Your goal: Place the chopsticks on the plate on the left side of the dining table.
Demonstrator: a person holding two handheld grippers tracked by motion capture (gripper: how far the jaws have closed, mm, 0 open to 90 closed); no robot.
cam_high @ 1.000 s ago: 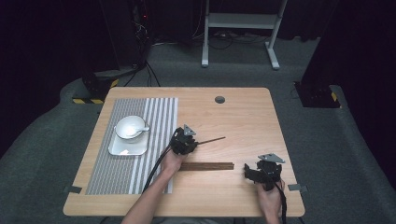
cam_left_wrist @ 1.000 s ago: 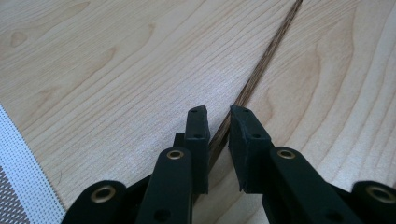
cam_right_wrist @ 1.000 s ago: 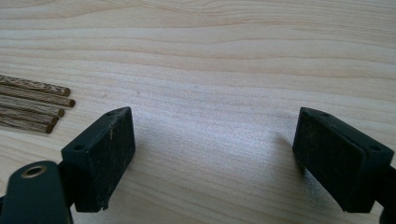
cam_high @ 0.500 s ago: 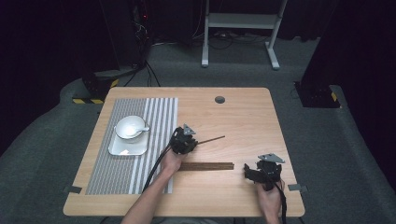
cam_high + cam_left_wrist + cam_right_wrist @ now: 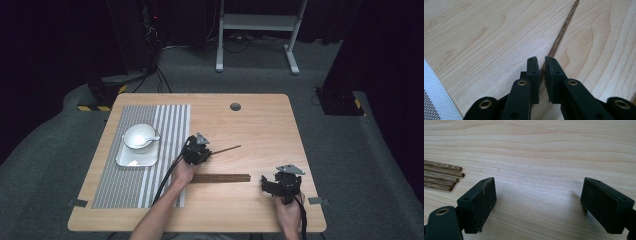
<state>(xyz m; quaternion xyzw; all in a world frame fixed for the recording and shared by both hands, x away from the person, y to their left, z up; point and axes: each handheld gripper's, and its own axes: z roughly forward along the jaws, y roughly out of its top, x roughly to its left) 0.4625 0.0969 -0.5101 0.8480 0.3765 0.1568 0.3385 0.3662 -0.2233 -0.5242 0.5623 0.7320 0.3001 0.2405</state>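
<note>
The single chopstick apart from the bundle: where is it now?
In the high view the single chopstick sits mid-table, pinched at one end by the left hand-held gripper, just above the chopstick bundle and right of the striped placemat.

Dark brown chopstick (image 5: 560,31), pale wood-grain table (image 5: 260,125), grey-and-white striped placemat (image 5: 150,125), white bowl (image 5: 139,136)

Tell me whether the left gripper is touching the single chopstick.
Touching. In the left gripper view the left gripper has just been closing, and the chopstick runs between its nearly shut jaws with no gap visible at the pads.
</note>
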